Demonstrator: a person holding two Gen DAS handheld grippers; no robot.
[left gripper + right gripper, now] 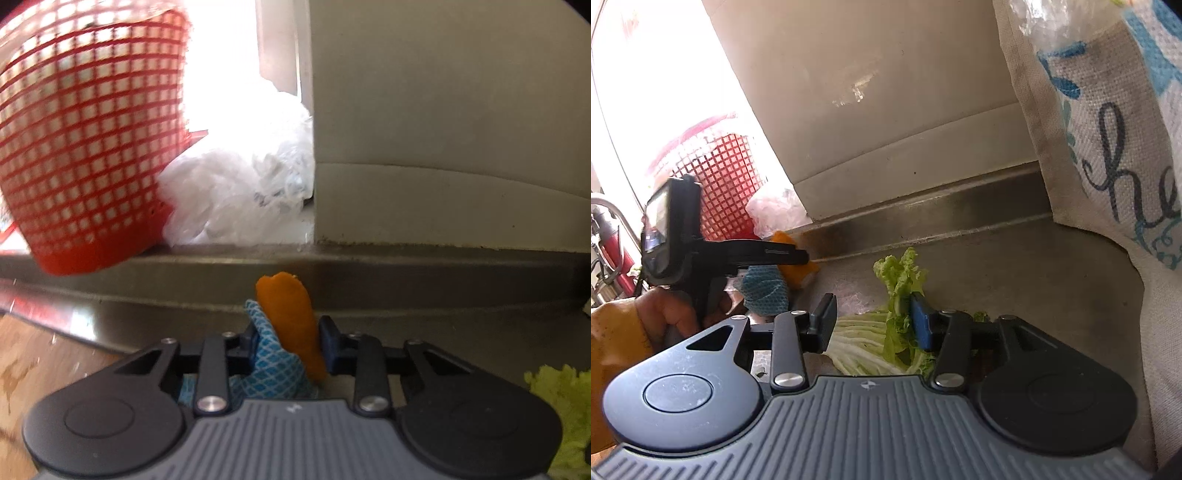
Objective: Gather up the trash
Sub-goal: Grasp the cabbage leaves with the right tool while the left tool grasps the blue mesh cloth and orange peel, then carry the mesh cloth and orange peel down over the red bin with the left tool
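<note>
- Closed on scraps, the left gripper clamps an orange peel and a piece of blue mesh netting between its pads, just short of the steel ledge.
- Beside it, the right gripper stands half wide over a leaf of Chinese cabbage lying on the counter; the leaf sits between the pads but neither presses on it.
- A hand in a yellow sleeve holds the left tool, seen from the right wrist view.
- Judged from this, collection is part way: one pickup is in hand, the cabbage leaf is not yet gripped, and nothing shown has reached a bin.
- A red mesh basket leans on the raised ledge with a crumpled white plastic bag touching its side; whether it serves as the trash bin cannot be told.
- The stainless counter looks smeared and worn, backed by a pale wall panel.
- A printed cloth bag hangs at right; strong daylight floods in at left.
</note>
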